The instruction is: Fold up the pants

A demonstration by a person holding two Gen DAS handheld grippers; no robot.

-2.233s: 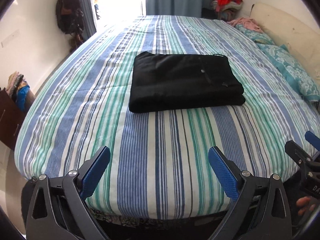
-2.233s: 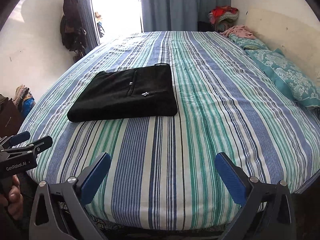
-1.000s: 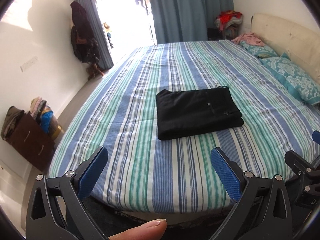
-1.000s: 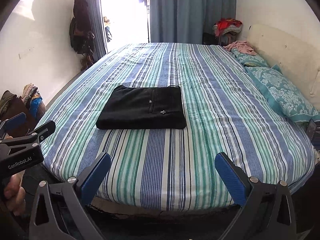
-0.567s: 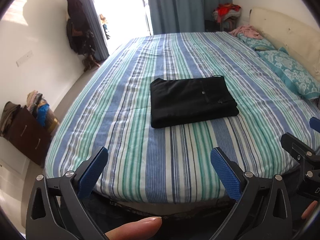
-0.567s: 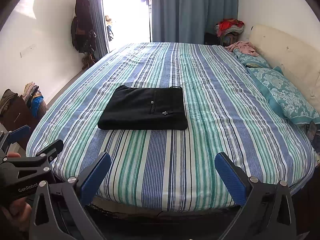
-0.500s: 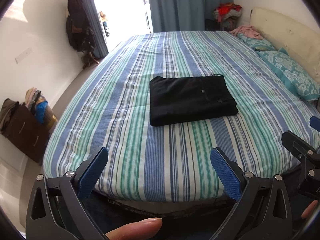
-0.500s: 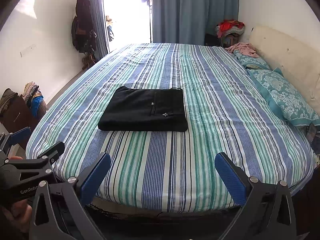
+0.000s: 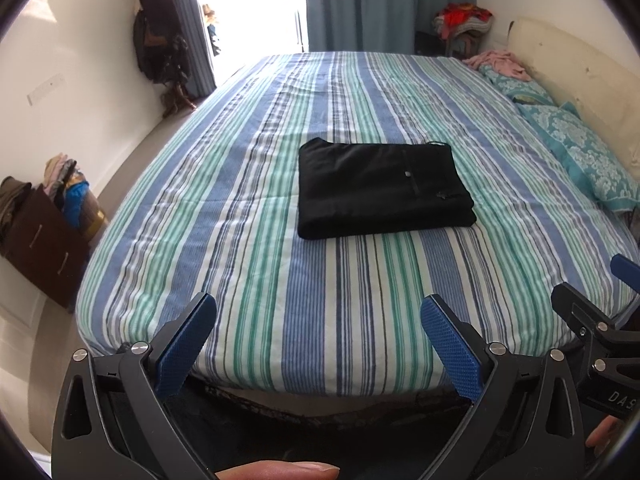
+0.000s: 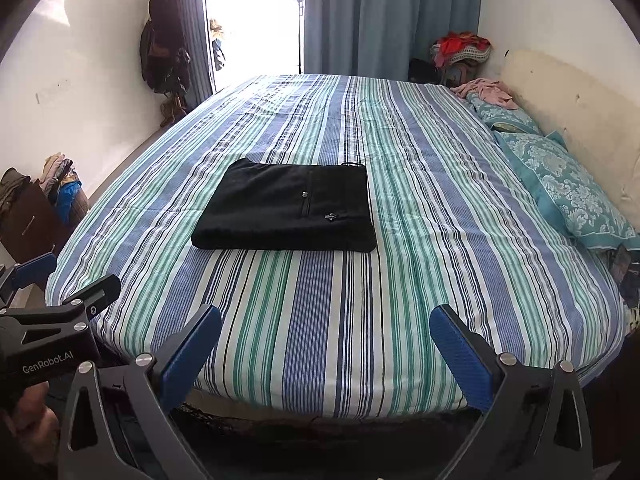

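Pants (image 9: 382,188): black, folded into a flat rectangle, lying on the bed (image 9: 280,280). They sit ahead of both tongs, well apart from them; from the right wrist view the pants (image 10: 290,210) lie ahead and a little left of the tongs' centre line. A small metal button and a pale emblem show on the top layer.

Left tongs (image 9: 318,344): jaws spread wide, blue pads facing each other, nothing between them; held off the near edge of the bed. A fingertip (image 9: 280,470) shows below them.

Right tongs (image 10: 324,348): jaws spread wide, holding nothing, likewise off the near edge of the bed (image 10: 420,280).

Bed: blue, green and white striped sheet. Teal patterned pillows (image 10: 576,196) lie ahead to the right of the tongs, against a cream headboard (image 10: 572,96).

Room: blue curtains (image 10: 384,16) far ahead; dark bags (image 10: 162,56) hang on the wall ahead left; a brown chest (image 9: 40,240) piled with clothes stands to the left.
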